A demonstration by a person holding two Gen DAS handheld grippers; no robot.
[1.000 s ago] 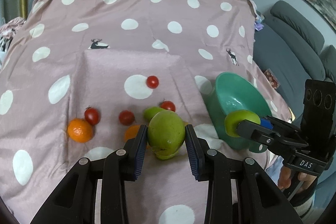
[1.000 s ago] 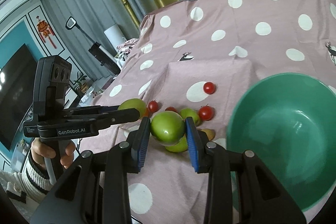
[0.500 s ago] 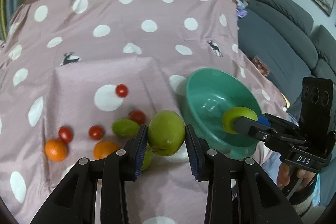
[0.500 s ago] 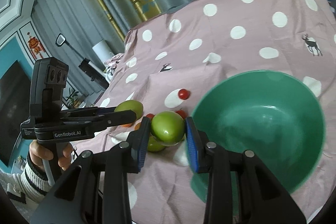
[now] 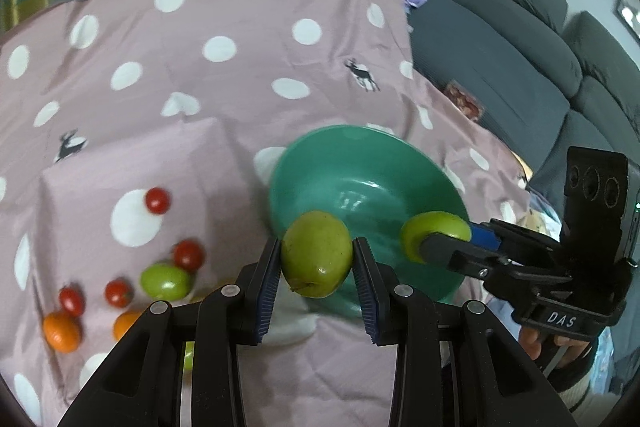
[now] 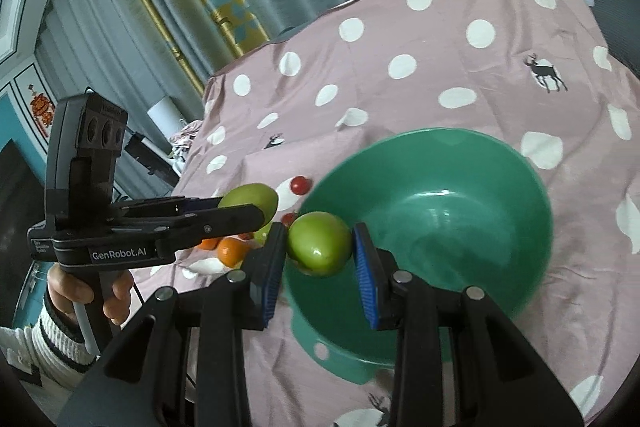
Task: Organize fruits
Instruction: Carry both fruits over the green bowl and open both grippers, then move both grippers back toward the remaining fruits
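Now the left tool is clamped on a yellow-green fruit at the near rim of the green bowl. Just beside it, the right tool grips a second green fruit, held over the bowl's near edge.

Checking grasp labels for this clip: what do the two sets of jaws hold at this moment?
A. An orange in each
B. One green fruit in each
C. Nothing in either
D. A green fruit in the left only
B: the left gripper clamps one round green fruit and the right gripper clamps another green fruit, both near the green plastic bowl.
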